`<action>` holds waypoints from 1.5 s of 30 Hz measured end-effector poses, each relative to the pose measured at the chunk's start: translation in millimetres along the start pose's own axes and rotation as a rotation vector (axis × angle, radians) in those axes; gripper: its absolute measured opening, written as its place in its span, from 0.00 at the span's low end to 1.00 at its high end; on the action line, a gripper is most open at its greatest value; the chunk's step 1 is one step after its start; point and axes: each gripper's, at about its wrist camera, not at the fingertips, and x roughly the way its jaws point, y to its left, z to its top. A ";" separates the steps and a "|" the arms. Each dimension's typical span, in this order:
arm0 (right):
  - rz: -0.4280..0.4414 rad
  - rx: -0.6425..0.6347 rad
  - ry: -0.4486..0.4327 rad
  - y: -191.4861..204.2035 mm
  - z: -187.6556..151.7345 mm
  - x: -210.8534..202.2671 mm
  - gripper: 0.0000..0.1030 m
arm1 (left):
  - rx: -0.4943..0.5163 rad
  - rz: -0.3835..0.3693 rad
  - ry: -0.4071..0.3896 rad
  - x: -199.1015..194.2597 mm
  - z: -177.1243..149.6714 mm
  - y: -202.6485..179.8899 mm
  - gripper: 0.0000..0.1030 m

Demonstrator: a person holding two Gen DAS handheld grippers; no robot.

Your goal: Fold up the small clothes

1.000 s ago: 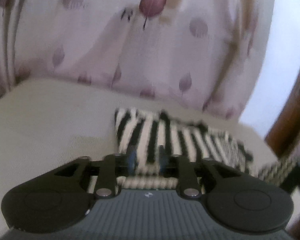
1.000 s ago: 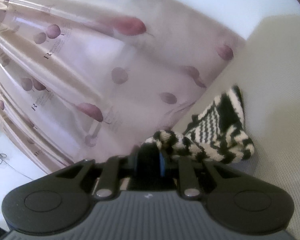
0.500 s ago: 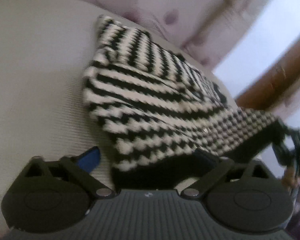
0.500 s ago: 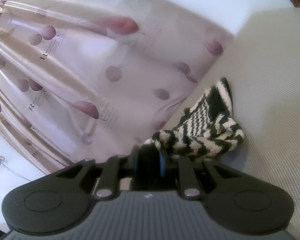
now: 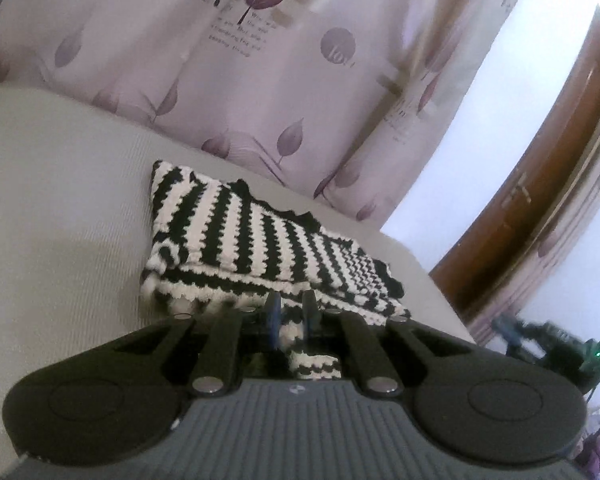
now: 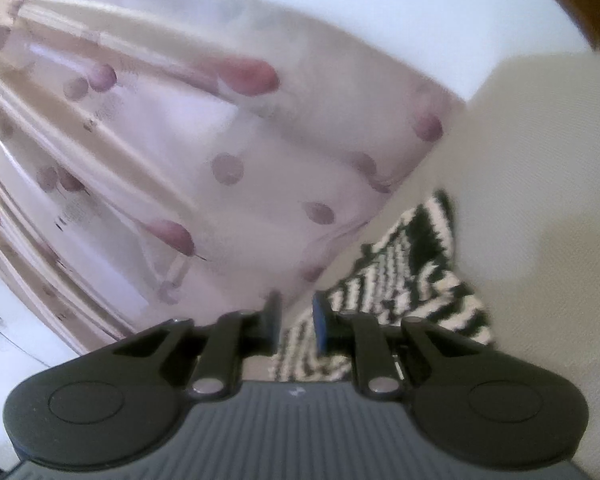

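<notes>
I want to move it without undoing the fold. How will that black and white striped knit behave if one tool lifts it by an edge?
The striped knit will probably flop: its stacked layers already sag unevenly. Its chunky stitches should grip, not slip. Lifted by one edge, the fold would likely open, since nothing pins it.

On the pale pink curtain printed with purple leaves (image 5: 284, 80), in the left wrist view, a large dark serif letter "R" stands just left of the big purple leaf's stem. Below that leaf run a few short lines of small print, too blurred to read. To the right of the leaf, a round purple spot carries pale lettering that looks like "lo". In the right wrist view the curtain's (image 6: 220, 152) dark print marks are smeared and unreadable.
</notes>
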 end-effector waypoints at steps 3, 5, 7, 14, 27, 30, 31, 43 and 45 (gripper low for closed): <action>-0.093 -0.073 0.074 -2.4 -9.1 -4.6 0.18 | 0.006 0.006 0.007 -0.9 -7.0 -0.3 0.09; -0.185 -0.111 0.110 -5.2 -17.7 -7.4 0.21 | -0.004 0.015 0.023 -2.6 -12.7 3.7 0.09; -0.216 -0.113 0.155 -11.9 -26.4 -13.3 0.27 | -0.013 0.029 0.027 -5.4 -18.8 10.5 0.09; -0.218 -0.141 0.244 -13.4 -72.5 -28.9 0.82 | -0.062 0.073 0.090 -15.6 -39.8 44.5 0.85; -0.170 -0.129 0.275 -14.1 -93.9 2.6 0.17 | -0.200 -0.012 0.246 16.6 -69.5 67.6 0.08; -0.083 -0.055 0.241 -8.4 -87.3 -9.8 0.17 | -0.210 -0.022 0.195 5.0 -66.8 64.9 0.07; -0.054 -0.034 0.226 -5.9 -84.1 -14.1 0.17 | -0.221 -0.043 0.176 0.4 -63.7 64.1 0.07; 0.047 0.035 0.099 11.3 -35.2 -14.9 0.12 | -0.151 -0.051 0.003 -25.3 -11.4 40.5 0.10; 0.039 0.028 0.123 9.2 -35.2 -13.9 0.12 | -0.140 -0.041 0.063 -29.7 -15.0 47.1 0.46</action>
